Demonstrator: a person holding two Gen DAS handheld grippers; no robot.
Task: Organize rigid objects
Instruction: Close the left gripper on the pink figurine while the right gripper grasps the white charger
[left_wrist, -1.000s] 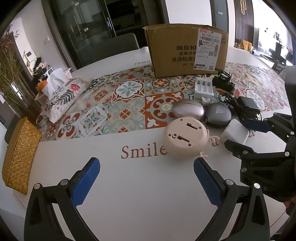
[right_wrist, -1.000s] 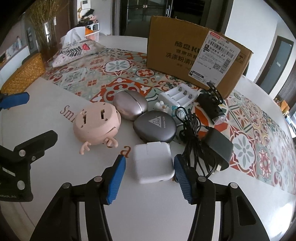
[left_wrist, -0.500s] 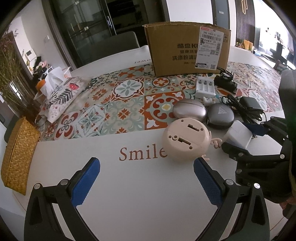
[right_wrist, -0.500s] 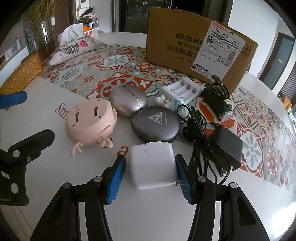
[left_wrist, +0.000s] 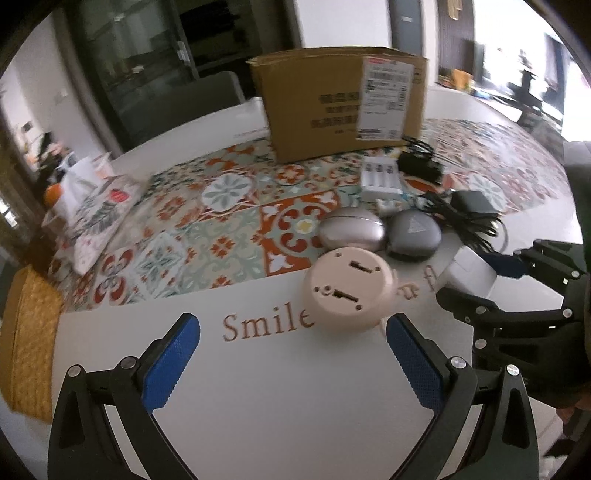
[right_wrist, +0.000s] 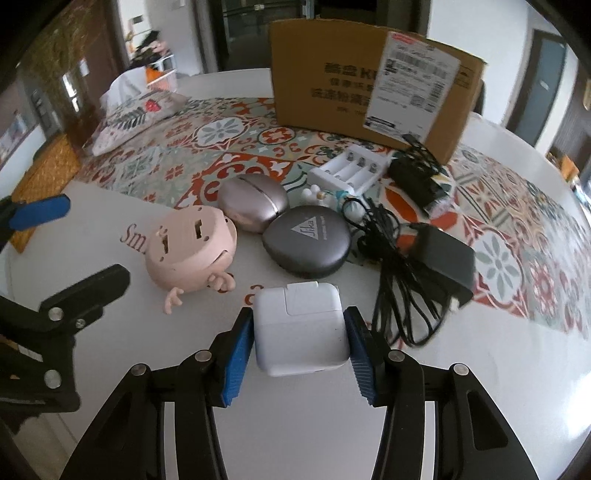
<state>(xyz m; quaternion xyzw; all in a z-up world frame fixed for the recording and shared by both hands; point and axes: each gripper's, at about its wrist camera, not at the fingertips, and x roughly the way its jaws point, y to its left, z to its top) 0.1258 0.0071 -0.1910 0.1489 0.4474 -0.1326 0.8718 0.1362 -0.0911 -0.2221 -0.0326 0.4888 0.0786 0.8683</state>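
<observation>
White charger (right_wrist: 301, 328) sits pinched in the closing right gripper (right_wrist: 299, 347); left gripper (left_wrist: 291, 362) is spread, empty; box (right_wrist: 373, 92) text is blurred, top cut off.

Left wrist view was motion-blurred: print on cardboard box (left_wrist: 343, 107) and its label unreadable. Pink round toy (left_wrist: 349, 291) hid part of the "Smile" lettering (left_wrist: 266, 325). Wicker basket (left_wrist: 29, 343) cut off at frame edge. Small white figurine (right_wrist: 325, 194) too small to ID.
</observation>
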